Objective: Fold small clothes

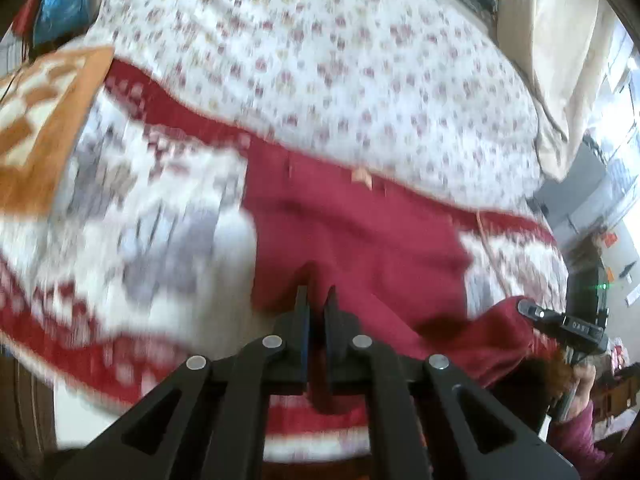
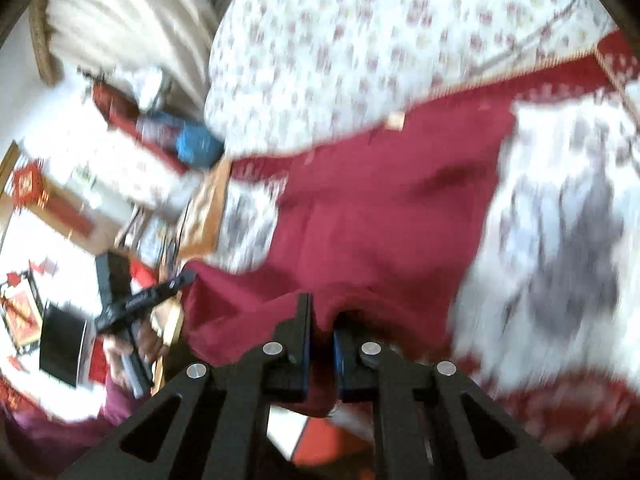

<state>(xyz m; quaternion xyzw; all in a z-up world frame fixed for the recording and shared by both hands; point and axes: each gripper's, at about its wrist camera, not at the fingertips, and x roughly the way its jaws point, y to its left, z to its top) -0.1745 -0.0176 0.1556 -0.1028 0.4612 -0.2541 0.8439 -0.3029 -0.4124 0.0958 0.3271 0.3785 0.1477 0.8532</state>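
A small dark red garment (image 1: 352,232) lies spread on a bed, over a red, white and grey patterned blanket (image 1: 140,208). My left gripper (image 1: 317,300) is shut on the near edge of the garment, which is pinched between the jaws. My right gripper (image 2: 322,312) is shut on another part of the same garment (image 2: 384,208), lifting its near edge. The right gripper shows in the left wrist view (image 1: 560,324) at the lower right, with red cloth bunched at it. The left gripper shows in the right wrist view (image 2: 148,300) at the lower left. Both views are blurred.
A white floral quilt (image 1: 320,60) covers the far side of the bed. An orange and white patterned cloth (image 1: 44,120) lies at the left. A cream curtain (image 1: 560,60) hangs at the right. Room clutter and a blue object (image 2: 196,144) lie beyond the bed edge.
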